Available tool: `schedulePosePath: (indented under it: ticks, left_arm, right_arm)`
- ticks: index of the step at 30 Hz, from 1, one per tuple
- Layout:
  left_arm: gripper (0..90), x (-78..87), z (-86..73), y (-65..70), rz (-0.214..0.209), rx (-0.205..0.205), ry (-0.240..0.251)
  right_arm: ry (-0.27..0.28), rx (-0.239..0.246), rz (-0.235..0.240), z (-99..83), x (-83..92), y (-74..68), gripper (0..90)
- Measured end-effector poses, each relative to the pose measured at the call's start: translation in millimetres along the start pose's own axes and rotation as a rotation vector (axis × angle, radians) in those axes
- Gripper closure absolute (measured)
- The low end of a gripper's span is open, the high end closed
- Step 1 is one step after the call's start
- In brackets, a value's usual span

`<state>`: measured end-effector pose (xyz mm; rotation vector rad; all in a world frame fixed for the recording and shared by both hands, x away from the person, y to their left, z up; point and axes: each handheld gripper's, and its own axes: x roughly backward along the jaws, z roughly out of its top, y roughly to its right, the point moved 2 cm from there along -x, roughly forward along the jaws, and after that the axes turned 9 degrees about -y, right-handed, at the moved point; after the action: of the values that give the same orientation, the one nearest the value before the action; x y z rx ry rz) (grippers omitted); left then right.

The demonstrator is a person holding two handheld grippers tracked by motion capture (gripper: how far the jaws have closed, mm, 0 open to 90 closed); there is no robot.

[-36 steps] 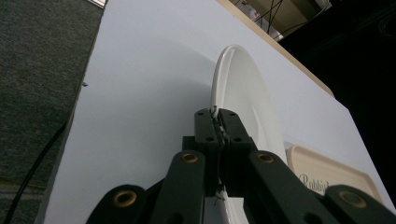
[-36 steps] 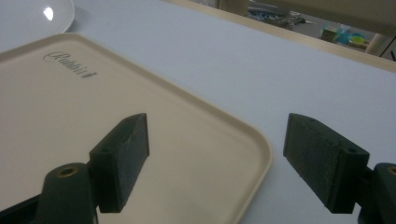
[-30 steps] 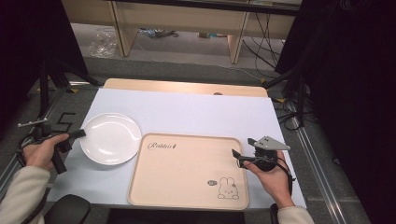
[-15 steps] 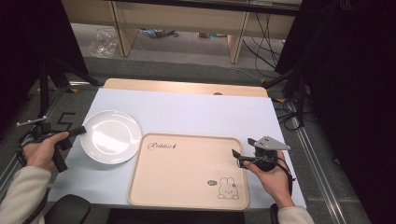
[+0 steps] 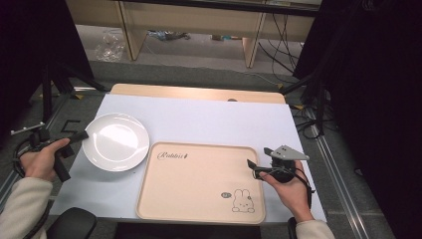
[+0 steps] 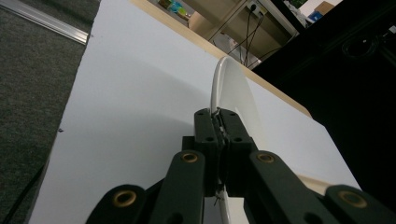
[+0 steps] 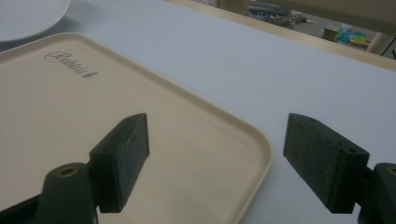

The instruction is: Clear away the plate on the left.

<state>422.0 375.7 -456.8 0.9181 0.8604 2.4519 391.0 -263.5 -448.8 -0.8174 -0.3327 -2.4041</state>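
A white plate [image 5: 115, 142] lies on the white table cover at the left, just beyond the upper left corner of the beige rabbit tray [image 5: 199, 181]. My left gripper [image 5: 82, 134] is shut on the plate's left rim. In the left gripper view the pads of the left gripper [image 6: 220, 122] pinch the thin edge of the plate [image 6: 233, 88]. My right gripper [image 5: 251, 167] hovers at the tray's right edge, open with nothing between its fingers. The right gripper view has the right gripper [image 7: 217, 149] spread over the corner of the tray [image 7: 70, 107], and the plate [image 7: 28, 14] far off.
The white cover [image 5: 209, 119] lies over a wooden table whose far edge [image 5: 199, 93] shows as a strip. A black rounded object [image 5: 72, 224] sits at the near left corner. Cables and frame rails run along the floor at the right.
The left gripper and the plate have shifted slightly toward the far side of the table. The right gripper has stayed where it was.
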Motion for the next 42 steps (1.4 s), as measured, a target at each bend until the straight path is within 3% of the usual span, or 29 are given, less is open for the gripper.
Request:
schedulePosePath:
  ticks: [10,22,42]
  left_arm:
    - [86.8,0.9,0.3,6.7,-0.031,-0.011,0.010]
    - [86.9,-1.4,-1.5,13.8,-0.093,0.035,0.015]
    - [86.9,-8.3,-5.2,26.1,-0.150,0.036,-0.013]
  right_arm:
    - [0.002,0.000,0.000,0.0,-0.1,0.0,23.3]
    - [0.001,0.000,0.001,-0.1,-0.2,0.0,23.3]
    - [0.001,0.000,0.001,-0.1,-0.2,0.0,23.3]
